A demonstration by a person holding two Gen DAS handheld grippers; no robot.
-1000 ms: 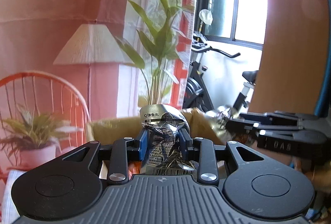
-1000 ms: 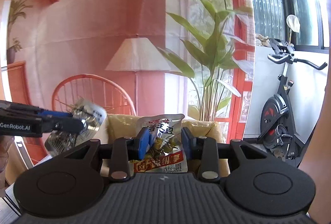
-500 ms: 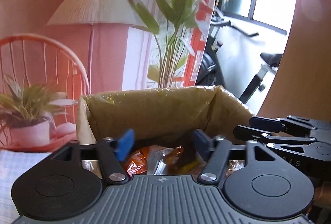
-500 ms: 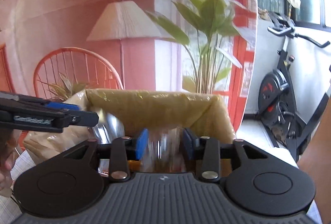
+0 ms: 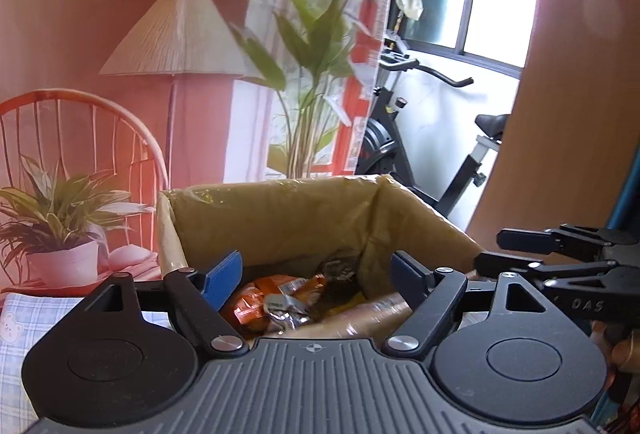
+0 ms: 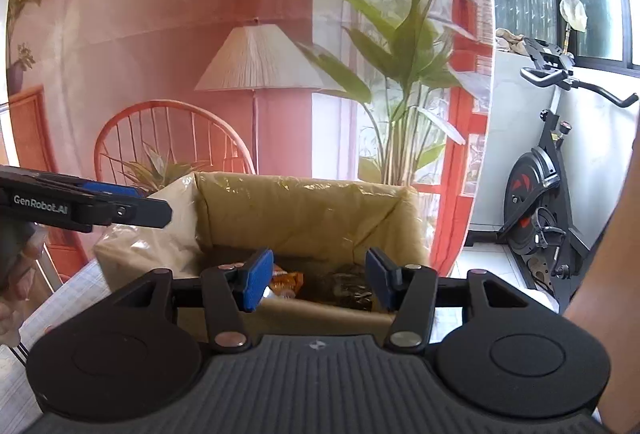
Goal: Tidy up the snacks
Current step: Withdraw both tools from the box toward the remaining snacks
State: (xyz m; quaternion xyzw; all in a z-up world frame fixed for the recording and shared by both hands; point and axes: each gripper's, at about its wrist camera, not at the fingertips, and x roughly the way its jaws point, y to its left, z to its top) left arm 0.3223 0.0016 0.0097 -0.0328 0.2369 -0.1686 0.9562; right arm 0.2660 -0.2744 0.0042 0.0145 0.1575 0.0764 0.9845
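Snacks (image 5: 276,304) lie loose in the box (image 5: 280,218), both claws, left (image 5: 316,274) & right (image 6: 318,280), just opened wide w/ nothing held, hovering at near rim; risk: pulling back low could snag the liner & tip box.

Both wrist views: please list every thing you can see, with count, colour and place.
cardboard box lined with yellowish plastic: one, brown, centre, in front of both claws
crinkled foil snack packets: several, orange and silver, inside the box
potted plant in white pot: one, green, left
rattan chair: one, orange, behind the box
pleated floor lamp: one, cream, at the pink wall
tall leafy plant: one, green, by the window
exercise bike: one, black, right
left claw: open, empty, jaws have just been opening
right claw: open, empty, jaws have just been opening
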